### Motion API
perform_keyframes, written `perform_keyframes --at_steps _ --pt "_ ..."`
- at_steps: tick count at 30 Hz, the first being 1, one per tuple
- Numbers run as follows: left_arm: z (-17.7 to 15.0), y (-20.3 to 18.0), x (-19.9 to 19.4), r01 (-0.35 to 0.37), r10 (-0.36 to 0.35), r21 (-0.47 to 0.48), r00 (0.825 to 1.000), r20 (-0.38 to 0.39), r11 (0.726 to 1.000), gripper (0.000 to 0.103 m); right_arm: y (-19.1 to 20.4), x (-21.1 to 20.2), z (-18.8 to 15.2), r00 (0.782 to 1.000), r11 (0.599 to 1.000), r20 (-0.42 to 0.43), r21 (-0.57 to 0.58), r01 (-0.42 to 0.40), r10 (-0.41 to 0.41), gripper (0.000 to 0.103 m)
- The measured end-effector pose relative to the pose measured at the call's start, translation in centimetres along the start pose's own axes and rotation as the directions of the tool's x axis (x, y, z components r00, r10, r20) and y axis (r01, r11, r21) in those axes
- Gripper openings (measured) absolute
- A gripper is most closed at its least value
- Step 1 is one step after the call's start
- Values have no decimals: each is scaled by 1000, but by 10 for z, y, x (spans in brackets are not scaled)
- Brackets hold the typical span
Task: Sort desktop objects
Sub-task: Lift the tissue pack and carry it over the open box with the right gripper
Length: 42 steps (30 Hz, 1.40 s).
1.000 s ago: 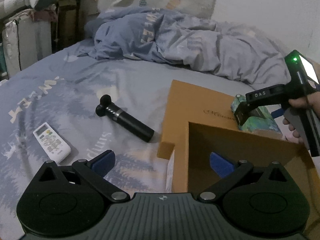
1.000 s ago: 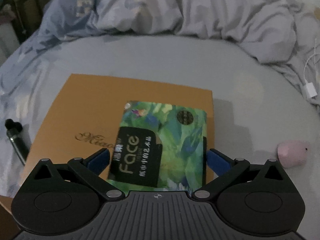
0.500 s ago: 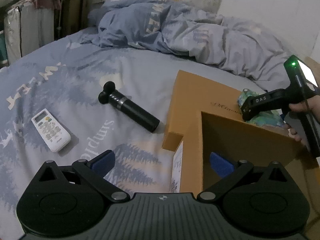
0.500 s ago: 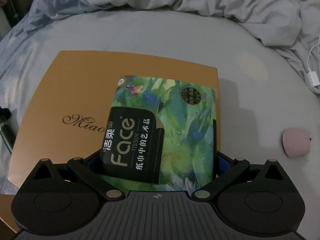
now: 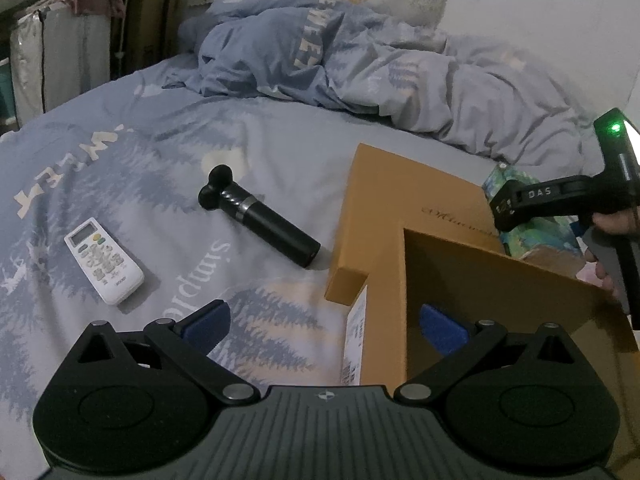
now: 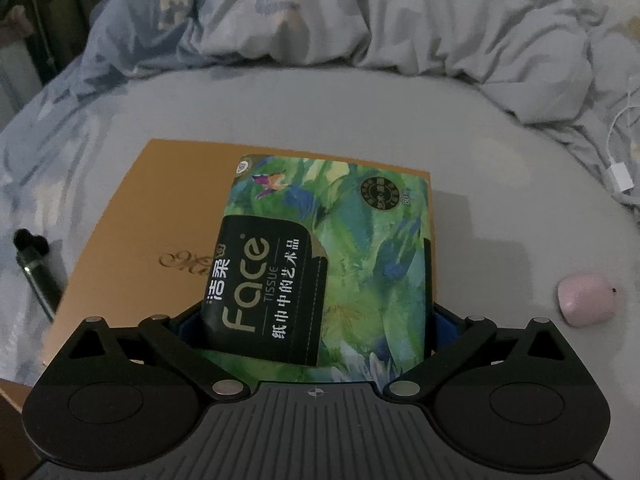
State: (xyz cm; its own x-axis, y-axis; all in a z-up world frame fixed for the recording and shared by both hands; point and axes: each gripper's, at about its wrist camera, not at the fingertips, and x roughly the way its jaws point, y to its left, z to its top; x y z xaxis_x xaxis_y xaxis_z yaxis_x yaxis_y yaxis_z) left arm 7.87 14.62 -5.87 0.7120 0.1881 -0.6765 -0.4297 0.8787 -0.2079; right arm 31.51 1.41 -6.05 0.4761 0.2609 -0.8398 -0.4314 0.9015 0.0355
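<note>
A: Where is the tissue pack (image 6: 332,248) kept?
B: Clamped between the right gripper (image 6: 316,332) jaws, above the box lid (image 6: 160,208), likely for boxing.
A: The left gripper (image 5: 324,320)?
B: Held wide, nothing gripped, over the open box (image 5: 492,276).

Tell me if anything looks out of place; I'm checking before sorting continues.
Nothing looks spilled or damaged. The tissue pack sits in the right claw above the box lid; remote and black massager lie loose on the bedsheet.

Right gripper (image 6: 316,320) jaws clamp tissue pack (image 6: 332,256) over box lid (image 6: 160,208).
</note>
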Motion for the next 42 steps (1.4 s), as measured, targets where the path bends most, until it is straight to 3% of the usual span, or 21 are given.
perform_keyframes --at_steps 11,21,28,42 --pt "3 -4 -8 1 -1 10 1000 16 1000 103 -5 -65 -6 994 998 94 -16 -53 54 101" --pt "6 -12 -30 13 -16 49 998 64 999 103 -8 -123 -37 987 996 137 -42 -79 84 101" --pt "3 -19 -37 17 -23 77 997 76 997 103 -9 -150 -64 985 994 138 -54 -97 104 101" --pt "-2 -30 -43 23 -34 125 995 90 992 103 3 -159 -118 989 991 80 -59 -121 126 101"
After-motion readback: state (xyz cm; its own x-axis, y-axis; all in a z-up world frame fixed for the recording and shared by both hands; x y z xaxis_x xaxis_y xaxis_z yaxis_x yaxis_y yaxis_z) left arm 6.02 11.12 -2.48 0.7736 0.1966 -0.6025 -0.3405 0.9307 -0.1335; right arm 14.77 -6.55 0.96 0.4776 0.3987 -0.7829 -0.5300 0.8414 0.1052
